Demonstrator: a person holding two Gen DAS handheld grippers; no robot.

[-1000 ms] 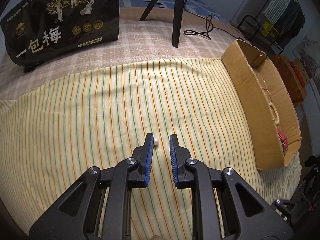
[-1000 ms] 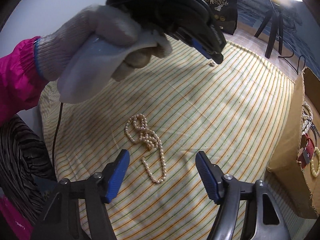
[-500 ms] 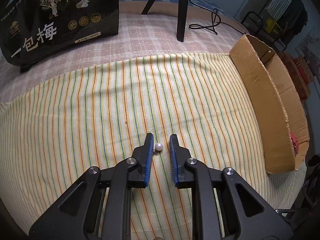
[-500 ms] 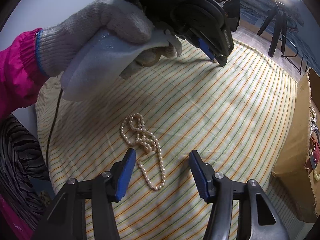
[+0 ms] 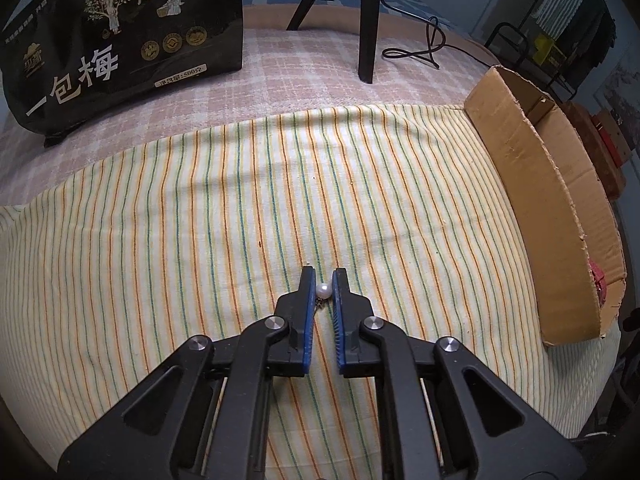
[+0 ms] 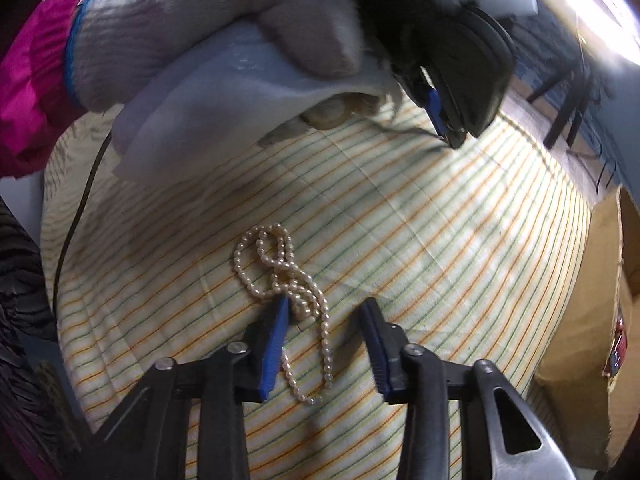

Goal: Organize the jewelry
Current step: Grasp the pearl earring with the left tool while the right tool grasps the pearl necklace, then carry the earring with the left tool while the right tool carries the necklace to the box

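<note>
In the left wrist view a small pearl earring [image 5: 323, 290] sits between the blue pads of my left gripper [image 5: 324, 280], which is shut on it low over the striped cloth [image 5: 200, 208]. In the right wrist view my right gripper [image 6: 325, 312] is open, its fingers straddling a tangled pearl necklace [image 6: 280, 268] lying on the cloth. The left gripper [image 6: 450, 136] also shows there at the top, held by a gloved hand [image 6: 224, 28]. A cardboard box [image 5: 540, 184] stands at the right with some jewelry inside.
A black printed bag [image 5: 120, 40] stands at the back left. Black tripod legs [image 5: 368, 20] and a cable [image 5: 424, 48] are at the back. The cardboard box wall [image 6: 576, 320] is close on the right in the right wrist view.
My left gripper has closed in around the pearl earring. My right gripper has come down and forward so its open fingers now straddle the pearl necklace.
</note>
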